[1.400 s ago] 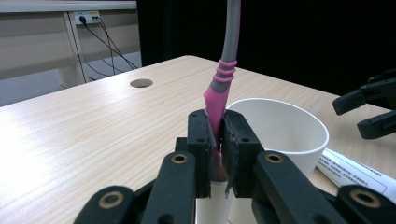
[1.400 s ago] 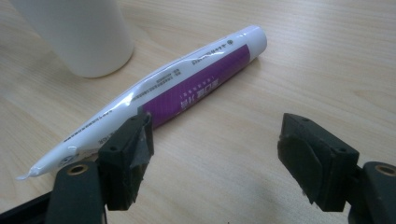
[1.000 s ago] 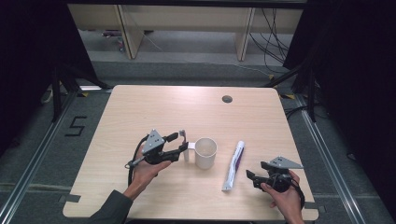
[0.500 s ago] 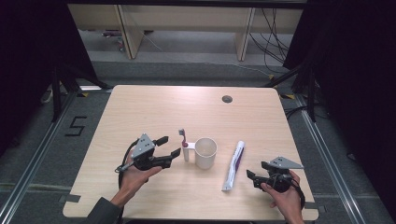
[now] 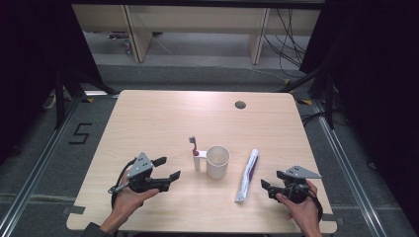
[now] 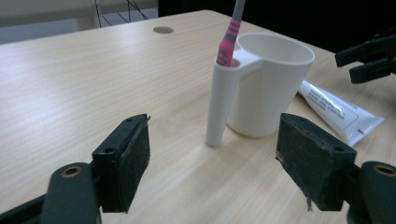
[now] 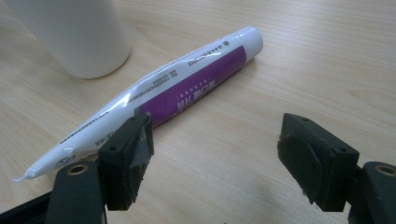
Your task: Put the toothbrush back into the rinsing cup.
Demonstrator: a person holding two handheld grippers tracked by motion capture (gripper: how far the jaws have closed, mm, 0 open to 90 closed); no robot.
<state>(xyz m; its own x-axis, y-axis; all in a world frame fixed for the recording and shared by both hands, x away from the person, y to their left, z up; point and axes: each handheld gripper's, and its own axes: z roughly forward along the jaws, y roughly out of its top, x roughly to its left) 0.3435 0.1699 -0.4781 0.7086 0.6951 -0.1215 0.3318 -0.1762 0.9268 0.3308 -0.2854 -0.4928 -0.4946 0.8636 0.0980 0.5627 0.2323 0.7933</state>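
Observation:
A white cup point(image 5: 218, 160) stands mid-table, with a pink and grey toothbrush point(image 5: 193, 146) upright in its side holder. My left gripper point(image 5: 168, 168) is a short way to the cup's left; its jaws have just been opening and nothing is between them. In the left gripper view the cup point(image 6: 271, 84) and toothbrush point(image 6: 229, 42) stand beyond the open left gripper point(image 6: 217, 163). A white and purple toothpaste tube point(image 5: 248, 174) lies to the right of the cup. My right gripper point(image 5: 271, 180) is open beside the tube's near end; the right gripper view shows the tube point(image 7: 187, 88) just ahead of the right gripper point(image 7: 219, 158).
The wooden table point(image 5: 163, 118) has a round cable hole point(image 5: 240, 104) near its far edge. Dark curtains and metal rails flank it. In the left gripper view the right gripper's jaws point(image 6: 369, 60) show at the far right, past the tube point(image 6: 336, 112).
My left gripper let go of the toothbrush, opened its jaws and drew back to the near left of the cup. The toothbrush stays standing in the holder. The right gripper kept still.

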